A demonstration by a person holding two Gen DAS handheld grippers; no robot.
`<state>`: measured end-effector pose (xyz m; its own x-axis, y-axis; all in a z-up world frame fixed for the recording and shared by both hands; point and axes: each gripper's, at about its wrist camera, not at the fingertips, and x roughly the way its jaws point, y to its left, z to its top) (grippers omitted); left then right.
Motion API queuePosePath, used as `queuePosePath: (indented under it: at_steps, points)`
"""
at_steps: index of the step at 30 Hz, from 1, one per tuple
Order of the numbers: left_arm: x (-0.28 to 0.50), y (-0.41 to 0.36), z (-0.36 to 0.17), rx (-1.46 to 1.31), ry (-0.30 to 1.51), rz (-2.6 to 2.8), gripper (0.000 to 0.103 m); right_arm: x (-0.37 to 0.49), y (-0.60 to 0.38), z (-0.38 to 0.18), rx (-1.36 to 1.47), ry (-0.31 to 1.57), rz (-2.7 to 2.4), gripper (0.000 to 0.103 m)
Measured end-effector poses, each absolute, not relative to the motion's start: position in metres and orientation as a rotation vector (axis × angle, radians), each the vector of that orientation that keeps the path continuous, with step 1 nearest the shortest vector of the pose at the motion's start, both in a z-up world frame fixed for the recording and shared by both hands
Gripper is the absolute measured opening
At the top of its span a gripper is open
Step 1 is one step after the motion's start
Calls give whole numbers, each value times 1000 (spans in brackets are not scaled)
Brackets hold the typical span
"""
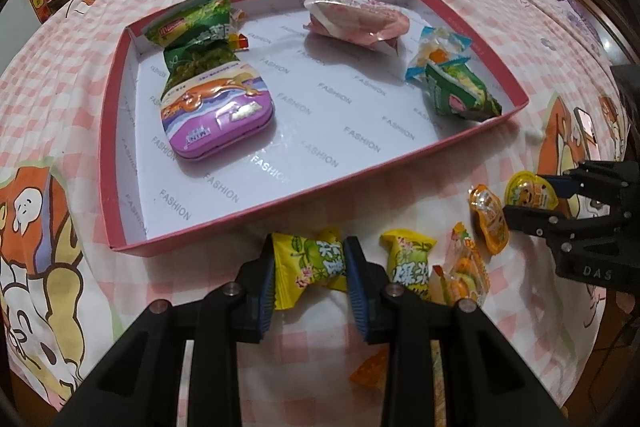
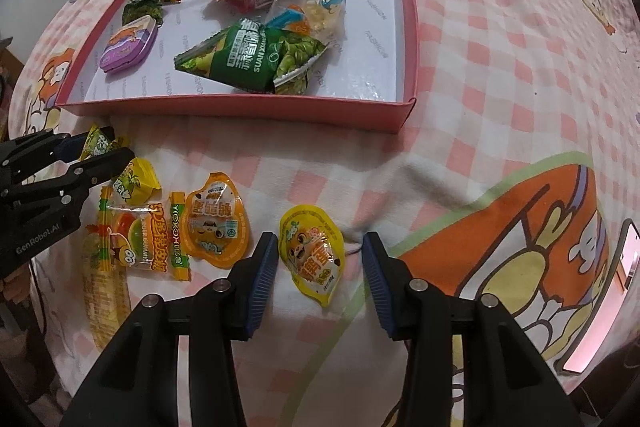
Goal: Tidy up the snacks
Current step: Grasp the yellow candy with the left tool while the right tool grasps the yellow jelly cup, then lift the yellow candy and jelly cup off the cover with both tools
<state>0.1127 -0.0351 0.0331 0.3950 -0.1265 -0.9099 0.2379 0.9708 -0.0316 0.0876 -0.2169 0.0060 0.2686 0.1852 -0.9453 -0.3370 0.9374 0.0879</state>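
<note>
A yellow wrapped candy (image 1: 308,265) lies on the checked cloth just in front of the pink shallow box (image 1: 280,213). My left gripper (image 1: 310,247) is shut on it, both blue pads against the wrapper. In the right wrist view the same gripper (image 2: 116,145) comes in from the left with the candy (image 2: 96,143) between its fingers. My right gripper (image 2: 320,239) stands open around a yellow jelly pack (image 2: 314,251) that lies flat on the cloth; a gap shows at the right pad. The left wrist view has this gripper (image 1: 524,195) at the right edge.
The box (image 2: 240,111) holds a purple mint tin (image 1: 216,119), green packets (image 2: 256,59) and a pink pack (image 1: 356,19). Loose on the cloth between the grippers: a second yellow candy (image 1: 408,267), an orange jelly pack (image 2: 216,223), a gummy burger pack (image 2: 132,235). A phone (image 2: 600,307) lies far right.
</note>
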Motion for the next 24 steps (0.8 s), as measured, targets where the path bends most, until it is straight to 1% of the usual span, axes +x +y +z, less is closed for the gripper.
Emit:
queuePosePath:
  at_steps: [6, 9, 10, 14, 19, 24]
  points:
    - [112, -31, 34, 89, 1138, -233, 32, 81, -219, 6, -134, 1246, 356, 46]
    - [111, -27, 34, 79, 1128, -223, 29, 79, -216, 7, -153, 1243, 326, 44]
    - [109, -26, 35, 79, 1126, -220, 27, 78, -214, 8, -153, 1239, 321, 41]
    - [101, -25, 41, 61, 1119, -216, 26, 70, -216, 12, -126, 1207, 291, 27]
    - [90, -23, 48, 35, 1116, -231, 26, 62, -224, 14, -77, 1189, 292, 26]
    - [72, -19, 63, 50, 1076, -235, 26, 51, -229, 22, -44, 1170, 303, 26]
